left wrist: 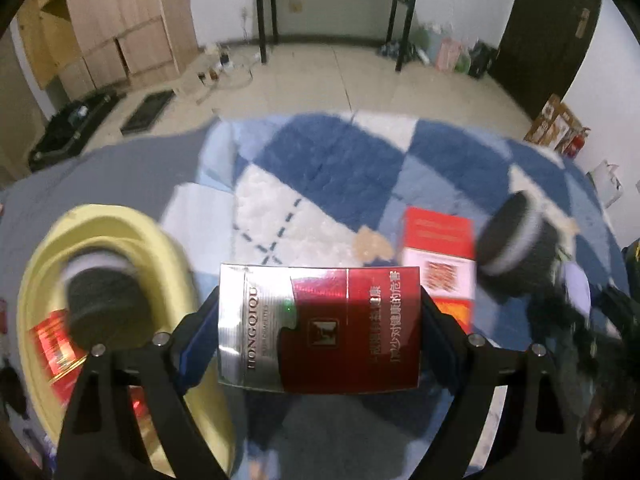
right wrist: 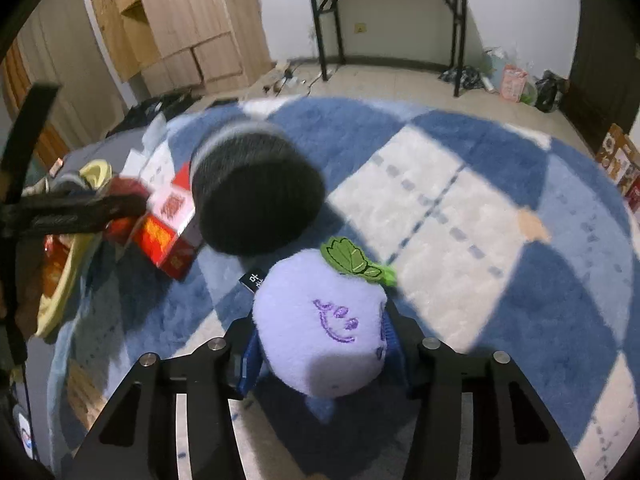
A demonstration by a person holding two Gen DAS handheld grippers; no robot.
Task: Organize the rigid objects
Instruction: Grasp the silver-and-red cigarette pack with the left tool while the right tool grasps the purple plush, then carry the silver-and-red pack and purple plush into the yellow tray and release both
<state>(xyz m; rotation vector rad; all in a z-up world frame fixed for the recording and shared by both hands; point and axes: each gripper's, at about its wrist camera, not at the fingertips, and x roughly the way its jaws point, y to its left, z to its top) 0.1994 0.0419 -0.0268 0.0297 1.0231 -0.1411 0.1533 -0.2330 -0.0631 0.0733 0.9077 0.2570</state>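
My left gripper (left wrist: 320,332) is shut on a silver and dark red cigarette pack (left wrist: 320,328), held above a blue and white checked rug (left wrist: 320,160). To its left is a yellow basin (left wrist: 168,248) holding a black round tin (left wrist: 100,300) and a red box (left wrist: 56,344). A red and white box (left wrist: 438,256) stands on the rug to the right, next to a black round tin (left wrist: 516,236). My right gripper (right wrist: 320,344) is shut on a purple plush fruit toy (right wrist: 320,328) with a green leaf. The same tin (right wrist: 256,196) and red box (right wrist: 168,236) lie ahead of it.
A wooden cabinet (right wrist: 180,20) stands at the back left and a black-legged table (right wrist: 392,20) against the far wall. Bags (right wrist: 516,80) and clutter lie on the tiled floor by the dark door. The left gripper's arm (right wrist: 60,208) shows at the right wrist view's left edge.
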